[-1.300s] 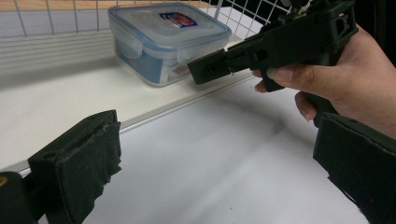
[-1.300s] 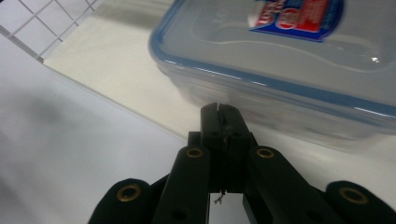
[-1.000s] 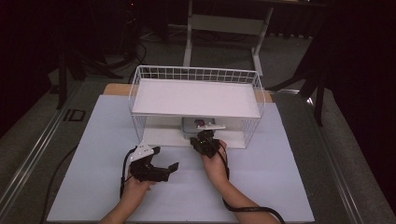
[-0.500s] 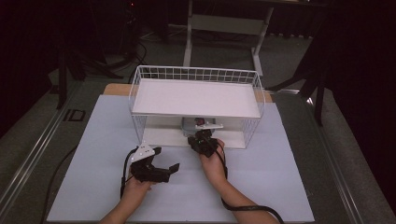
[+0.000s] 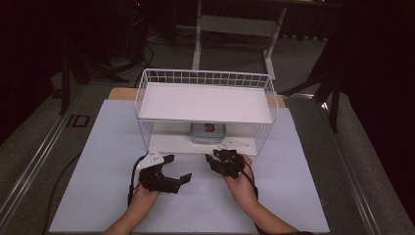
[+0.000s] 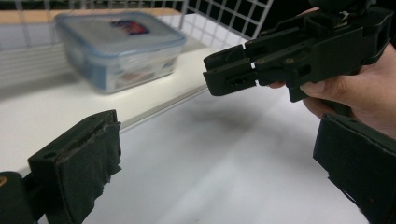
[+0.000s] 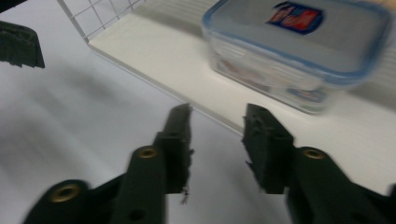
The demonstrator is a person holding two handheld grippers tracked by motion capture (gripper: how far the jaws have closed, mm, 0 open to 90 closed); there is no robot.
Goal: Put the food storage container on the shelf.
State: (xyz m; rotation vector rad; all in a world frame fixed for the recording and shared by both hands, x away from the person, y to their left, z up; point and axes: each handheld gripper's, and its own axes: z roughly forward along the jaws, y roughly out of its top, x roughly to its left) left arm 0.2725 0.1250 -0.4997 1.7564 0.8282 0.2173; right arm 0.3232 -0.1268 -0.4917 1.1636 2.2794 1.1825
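A: Where is the clear plastic food box with the blue-rimmed lid (image 5: 208, 132)?

B: On the bottom board of the white wire shelf rack (image 5: 205, 78), under its upper shelf, near the middle.

A: And the right gripper (image 5: 221, 161)?

B: Just in front of the rack's lower edge, apart from the box. Its jaws have just been opening; nothing sits between them.

A: The left gripper (image 5: 172, 167)?

B: Over the pale table sheet (image 5: 98, 147), jaws spread wide, empty.

It looked like a lab: a white sheet (image 5: 303, 196) covered the table, black curtains (image 5: 377, 73) (very dark) around, a metal stand (image 5: 235, 24) behind.
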